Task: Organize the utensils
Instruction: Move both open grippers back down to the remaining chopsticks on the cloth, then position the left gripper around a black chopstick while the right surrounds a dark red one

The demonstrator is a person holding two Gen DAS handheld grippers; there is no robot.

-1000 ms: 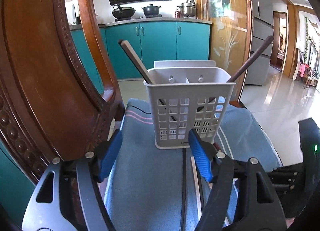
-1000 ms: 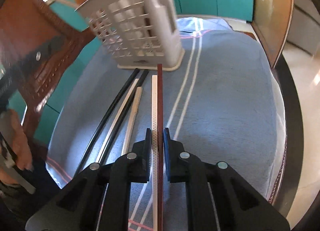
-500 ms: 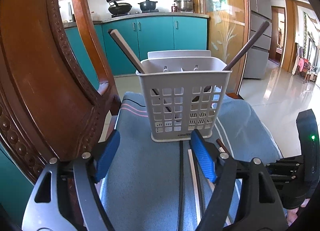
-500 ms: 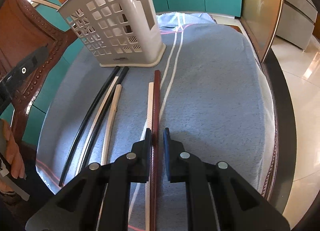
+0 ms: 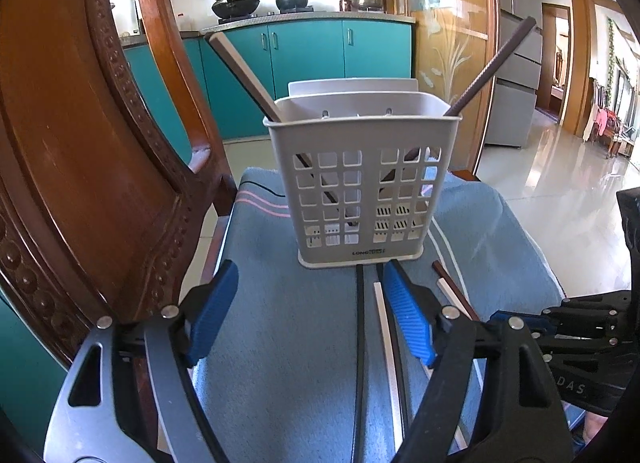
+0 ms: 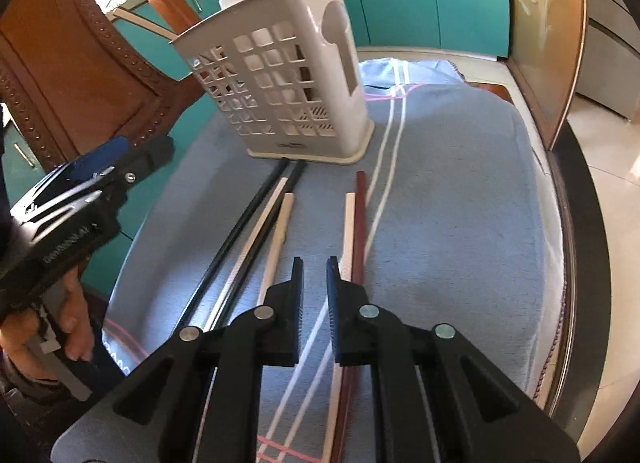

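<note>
Right hand-held gripper (image 6: 315,279) hovered slightly apart, gripping nothing, over loose chopsticks (image 6: 280,223) lying near the utensil basket (image 6: 280,91) for pickup, while left hand-held gripper (image 5: 308,315) waited wide apart.

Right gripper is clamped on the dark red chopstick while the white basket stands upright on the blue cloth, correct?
Not quite. The right gripper is open and holds nothing; the dark red chopstick lies on the blue cloth just right of its fingers, as the right wrist view shows. The white basket does stand upright on the cloth.
</note>
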